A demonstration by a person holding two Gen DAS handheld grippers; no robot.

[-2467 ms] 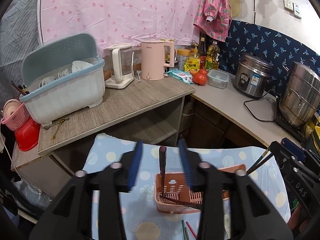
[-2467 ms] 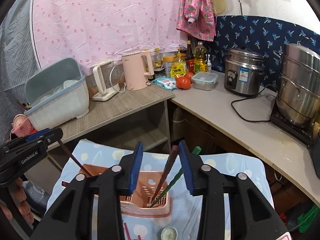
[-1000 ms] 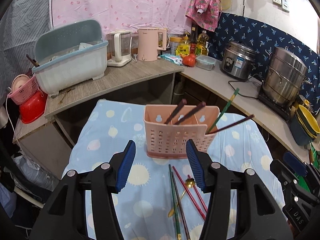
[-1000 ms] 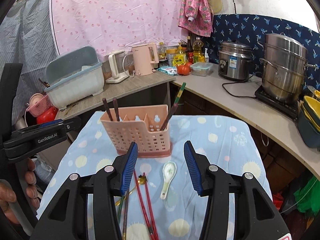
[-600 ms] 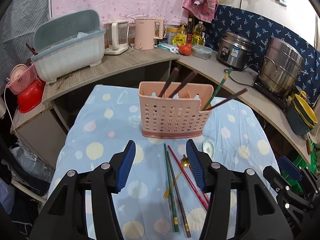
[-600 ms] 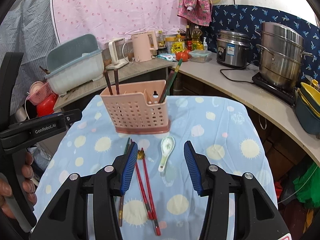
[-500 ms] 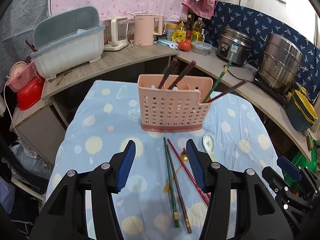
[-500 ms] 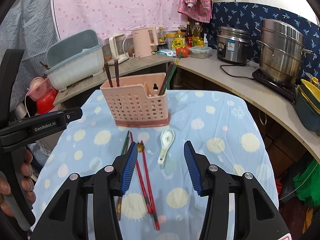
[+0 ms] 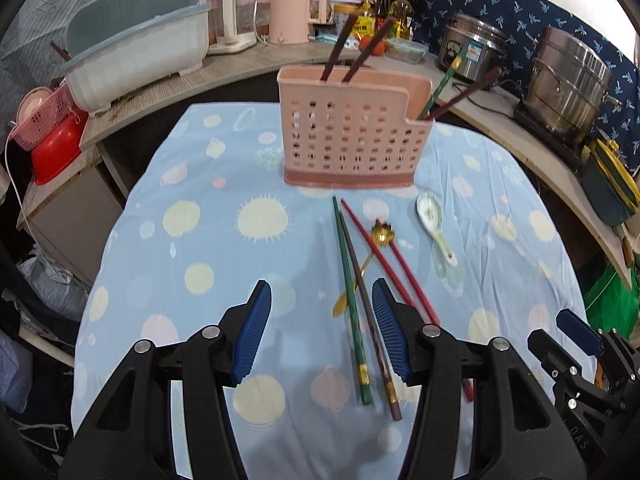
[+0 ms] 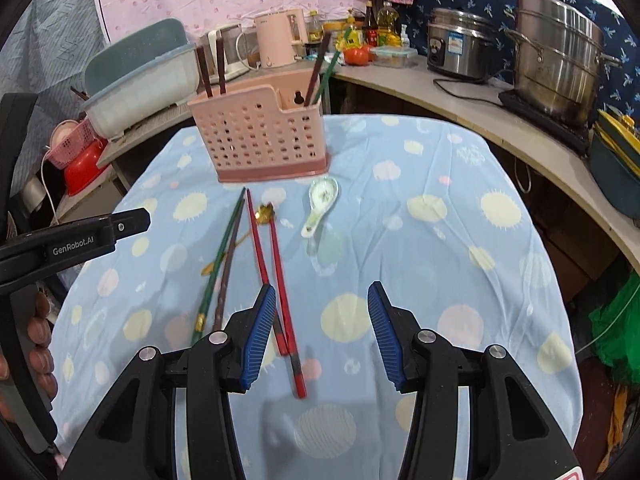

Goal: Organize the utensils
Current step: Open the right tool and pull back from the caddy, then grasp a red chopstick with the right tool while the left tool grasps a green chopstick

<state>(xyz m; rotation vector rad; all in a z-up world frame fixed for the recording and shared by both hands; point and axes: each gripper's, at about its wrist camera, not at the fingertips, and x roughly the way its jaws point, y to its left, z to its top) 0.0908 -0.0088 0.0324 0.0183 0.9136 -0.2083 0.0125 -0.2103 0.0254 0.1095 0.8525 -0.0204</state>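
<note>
We are hovering the left gripper (image 9: 322,330) and right gripper (image 10: 322,330) above the cloth, both half-spread and carrying nothing. Just in front of the pink caddy (image 9: 352,132), five pieces are still lying loose: a green chopstick (image 9: 351,304), a dark chopstick (image 9: 368,312), a red pair (image 10: 270,276), a gold spoon (image 9: 374,248) and a ceramic spoon (image 10: 320,206). Inside the caddy, four chopsticks are already standing, so we are judging ourselves a little under halfway.
</note>
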